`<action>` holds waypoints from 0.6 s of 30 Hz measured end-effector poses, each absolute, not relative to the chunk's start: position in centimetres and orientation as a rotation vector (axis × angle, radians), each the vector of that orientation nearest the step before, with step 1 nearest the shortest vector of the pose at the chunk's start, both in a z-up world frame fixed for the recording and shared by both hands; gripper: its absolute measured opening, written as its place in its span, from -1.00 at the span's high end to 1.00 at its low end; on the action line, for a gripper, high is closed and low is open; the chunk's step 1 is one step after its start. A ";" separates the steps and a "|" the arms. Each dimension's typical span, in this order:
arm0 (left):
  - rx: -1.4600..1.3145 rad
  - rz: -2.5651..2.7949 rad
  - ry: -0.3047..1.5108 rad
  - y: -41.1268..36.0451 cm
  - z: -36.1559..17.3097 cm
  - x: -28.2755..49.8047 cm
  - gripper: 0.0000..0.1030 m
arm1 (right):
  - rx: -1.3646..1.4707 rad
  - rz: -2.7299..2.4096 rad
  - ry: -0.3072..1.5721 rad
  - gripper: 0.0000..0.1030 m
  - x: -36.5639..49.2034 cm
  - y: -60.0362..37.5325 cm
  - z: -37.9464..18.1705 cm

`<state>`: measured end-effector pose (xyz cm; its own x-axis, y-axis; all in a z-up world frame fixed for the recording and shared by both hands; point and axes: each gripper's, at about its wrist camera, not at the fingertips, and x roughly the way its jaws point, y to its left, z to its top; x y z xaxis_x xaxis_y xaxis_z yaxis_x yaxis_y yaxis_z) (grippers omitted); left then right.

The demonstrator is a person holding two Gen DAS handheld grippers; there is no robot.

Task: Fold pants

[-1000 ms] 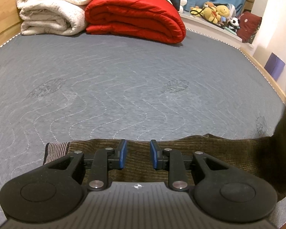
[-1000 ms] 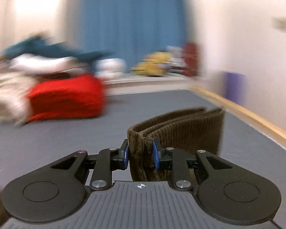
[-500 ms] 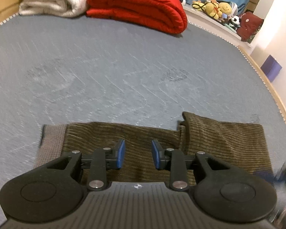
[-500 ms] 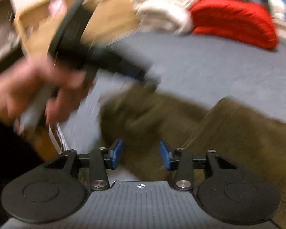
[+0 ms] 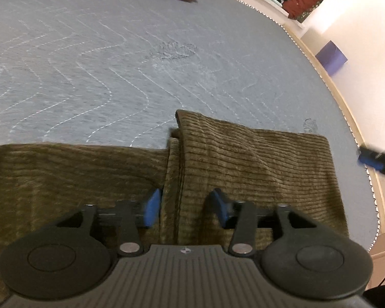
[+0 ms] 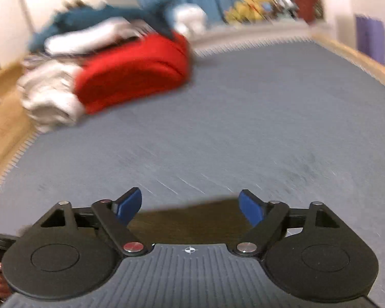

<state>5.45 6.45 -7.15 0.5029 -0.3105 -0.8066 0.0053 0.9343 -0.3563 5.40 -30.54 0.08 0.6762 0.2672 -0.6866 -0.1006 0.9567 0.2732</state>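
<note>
Left gripper jaws just opened, straddling the fold ridge, pads clear of the cloth. Right gripper jaws just widened, empty; a second ago it clamped the pants' end. Pants: olive corduroy, flat on grey mattress, folded, long axis left-right along near edge.

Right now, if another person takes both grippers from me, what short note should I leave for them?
Left gripper: jaws have just been opening, above the fold edge of the olive-brown corduroy pants, not pinching.
Right gripper: jaws have just been opening wide, nothing held.
Pants lie on the grey quilted mattress, right part folded over the left.
Done: one fold laid and released.
Left: probably another fold, then smoothing.
</note>
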 end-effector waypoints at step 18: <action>-0.330 -0.267 0.915 5.6 -2.3 3.8 0.70 | 0.257 0.202 1.050 -0.77 9.6 -30.4 -8.3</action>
